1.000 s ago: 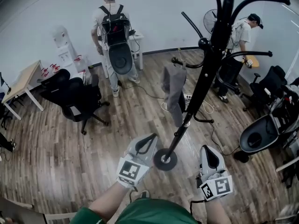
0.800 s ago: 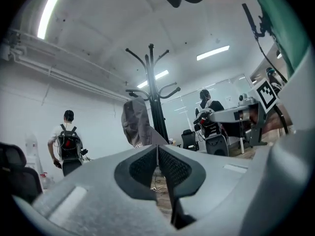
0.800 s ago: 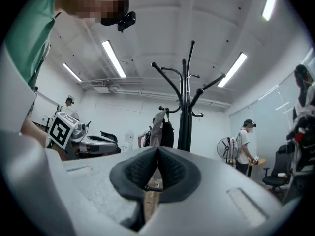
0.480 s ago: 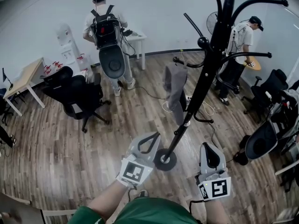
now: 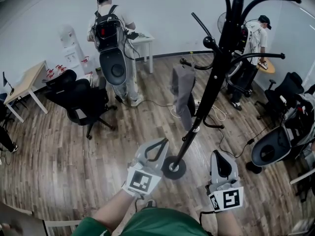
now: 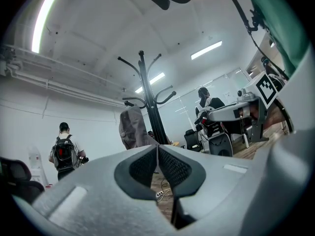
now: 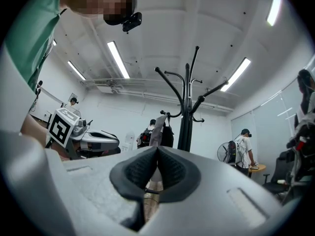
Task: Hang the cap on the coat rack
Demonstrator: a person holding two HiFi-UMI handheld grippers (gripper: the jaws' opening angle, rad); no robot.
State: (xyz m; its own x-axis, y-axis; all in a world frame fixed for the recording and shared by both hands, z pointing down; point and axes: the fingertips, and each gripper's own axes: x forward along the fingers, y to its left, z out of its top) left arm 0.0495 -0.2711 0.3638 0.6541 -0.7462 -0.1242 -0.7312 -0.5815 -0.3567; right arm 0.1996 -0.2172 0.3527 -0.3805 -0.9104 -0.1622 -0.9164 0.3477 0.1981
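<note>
Both claws are empty. The left claw (image 6: 157,157) is fully closed, pads pressed together with nothing between them. The right claw (image 7: 156,162) looks the same in its own view: pads meeting, nothing gripped.

We see the grey cap (image 5: 183,93) on the black coat rack (image 5: 212,90). It hangs from a lower hook arm on the left side of the pole in the head view and droops down beside the pole. Neither claw touches it.

In the head view both claws sit low, one on either side of the rack's round base (image 5: 173,168). Left is just beside the base and right is a bit further off. Both point up and forward toward the rack.

The rack stands upright on the wood floor (image 5: 54,151).

Background:
- black office chair (image 5: 78,102) to the left
- person with a backpack (image 5: 110,31) at a white tabletop (image 5: 142,37) by the far wall
- second person (image 5: 256,33) at far right, near a standing fan (image 5: 221,19)
</note>
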